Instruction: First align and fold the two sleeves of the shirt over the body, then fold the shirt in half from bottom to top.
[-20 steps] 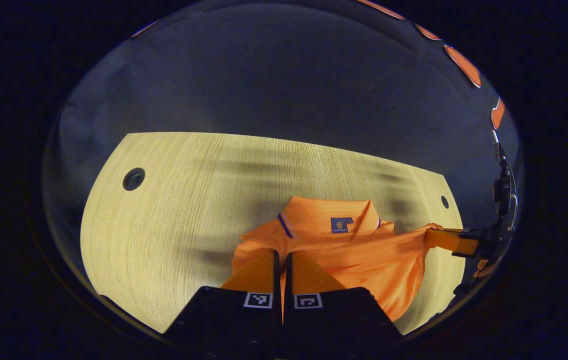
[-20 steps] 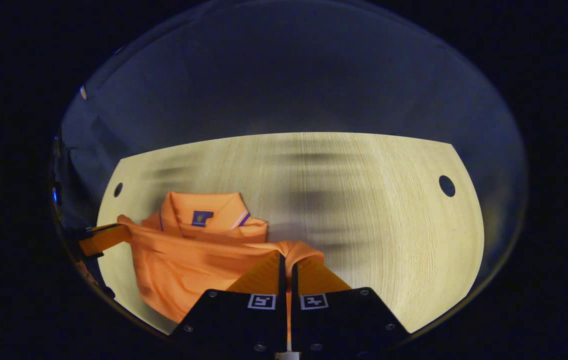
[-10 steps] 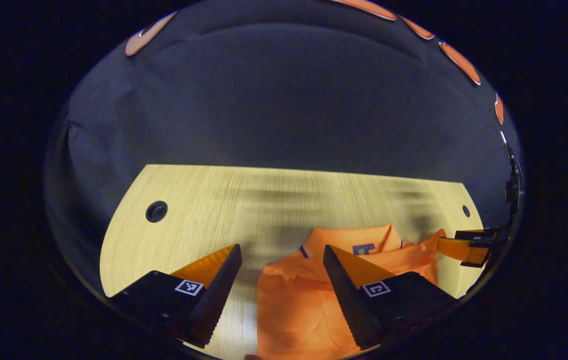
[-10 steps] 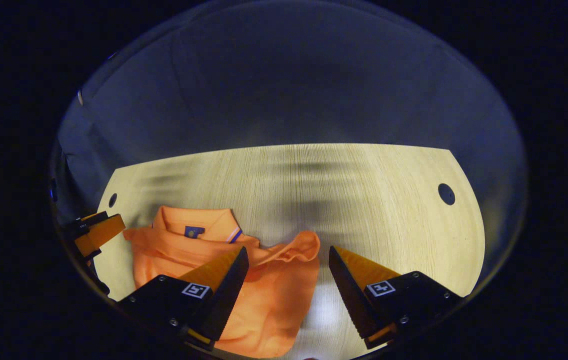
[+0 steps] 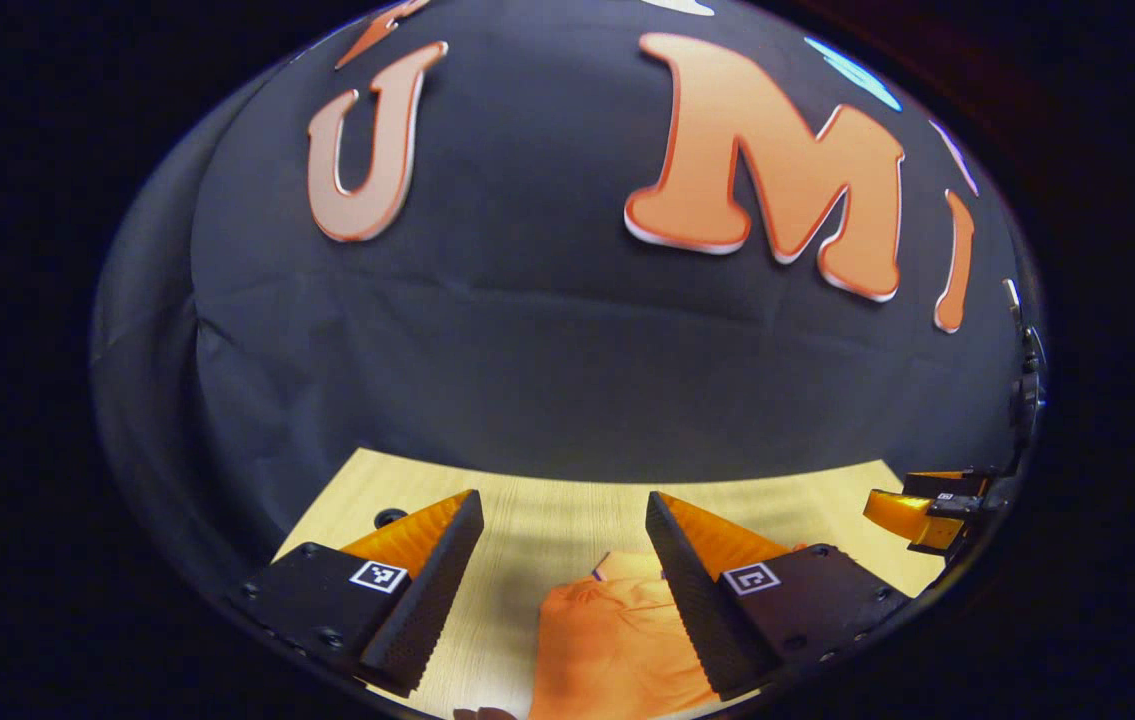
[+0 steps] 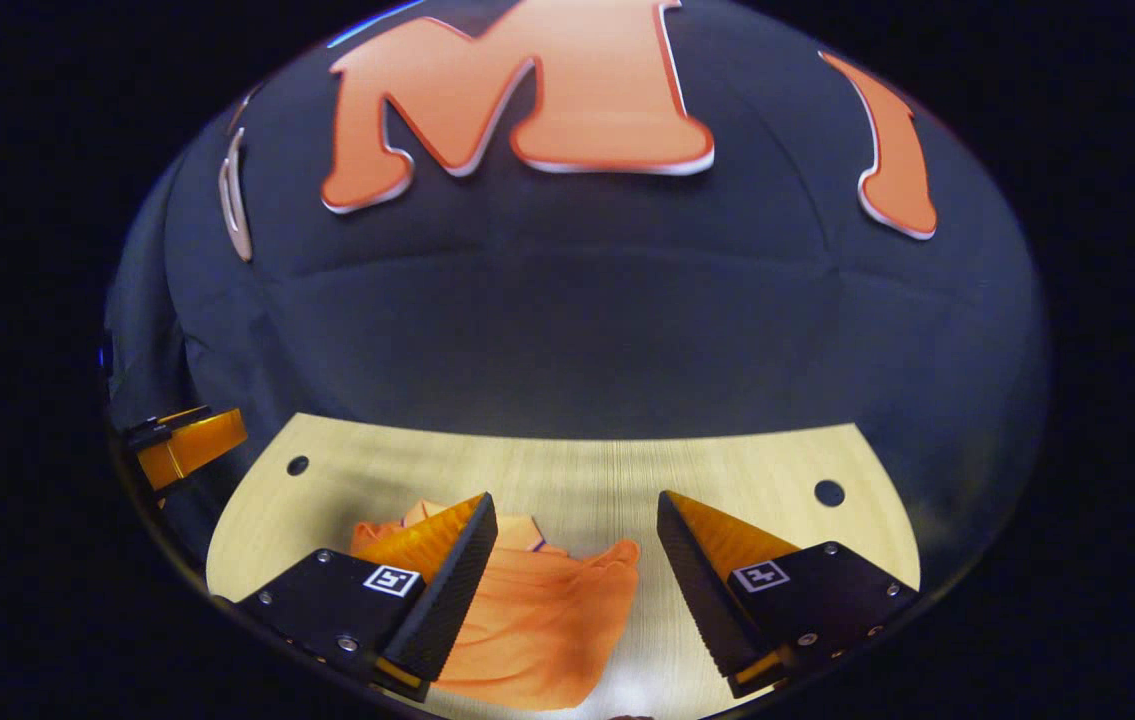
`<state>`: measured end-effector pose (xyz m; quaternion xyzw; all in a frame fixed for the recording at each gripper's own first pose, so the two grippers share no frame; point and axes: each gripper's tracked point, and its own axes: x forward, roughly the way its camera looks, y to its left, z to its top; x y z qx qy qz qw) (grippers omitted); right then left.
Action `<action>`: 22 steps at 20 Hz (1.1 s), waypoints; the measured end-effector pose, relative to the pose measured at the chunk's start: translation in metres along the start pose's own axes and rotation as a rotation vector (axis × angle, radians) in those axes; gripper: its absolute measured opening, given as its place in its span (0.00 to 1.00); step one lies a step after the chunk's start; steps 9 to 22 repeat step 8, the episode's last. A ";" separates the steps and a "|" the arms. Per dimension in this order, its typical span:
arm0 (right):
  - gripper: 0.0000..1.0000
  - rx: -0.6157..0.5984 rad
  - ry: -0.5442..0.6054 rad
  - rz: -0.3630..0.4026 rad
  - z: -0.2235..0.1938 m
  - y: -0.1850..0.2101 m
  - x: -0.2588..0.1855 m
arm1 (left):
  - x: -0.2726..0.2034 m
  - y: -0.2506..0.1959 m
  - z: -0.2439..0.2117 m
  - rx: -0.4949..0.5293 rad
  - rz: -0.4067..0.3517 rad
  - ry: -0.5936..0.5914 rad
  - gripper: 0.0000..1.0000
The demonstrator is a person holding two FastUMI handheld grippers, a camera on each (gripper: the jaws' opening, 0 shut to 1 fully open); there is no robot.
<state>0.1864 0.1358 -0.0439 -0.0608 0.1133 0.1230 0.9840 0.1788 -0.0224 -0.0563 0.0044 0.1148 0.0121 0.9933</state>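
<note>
The orange polo shirt (image 5: 617, 650) lies folded on the pale wooden table (image 5: 547, 520), low in the left gripper view, partly behind the right-hand finger. My left gripper (image 5: 564, 505) stands open above it, holding nothing. In the right gripper view the shirt (image 6: 537, 620) lies bunched with a raised fold at its right edge, and my right gripper (image 6: 572, 505) is open over it with nothing between its fingers. The right gripper (image 5: 917, 510) shows at the far right of the left gripper view. At the far left of the right gripper view is the left gripper (image 6: 189, 445).
The table (image 6: 747, 470) has round cable holes (image 6: 829, 492) near its back corners, another hole (image 6: 298, 465) at the left. The black cloth wall rises just behind the table's far edge.
Both grippers, shut on the shirt a second ago, opened and let it drop. Since then both have tilted up and drawn back, so the shirt sits lower in each view.
</note>
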 end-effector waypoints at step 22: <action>0.98 -0.048 -0.269 0.038 0.050 0.051 -0.147 | -0.174 0.036 0.061 -0.006 0.022 -0.200 0.98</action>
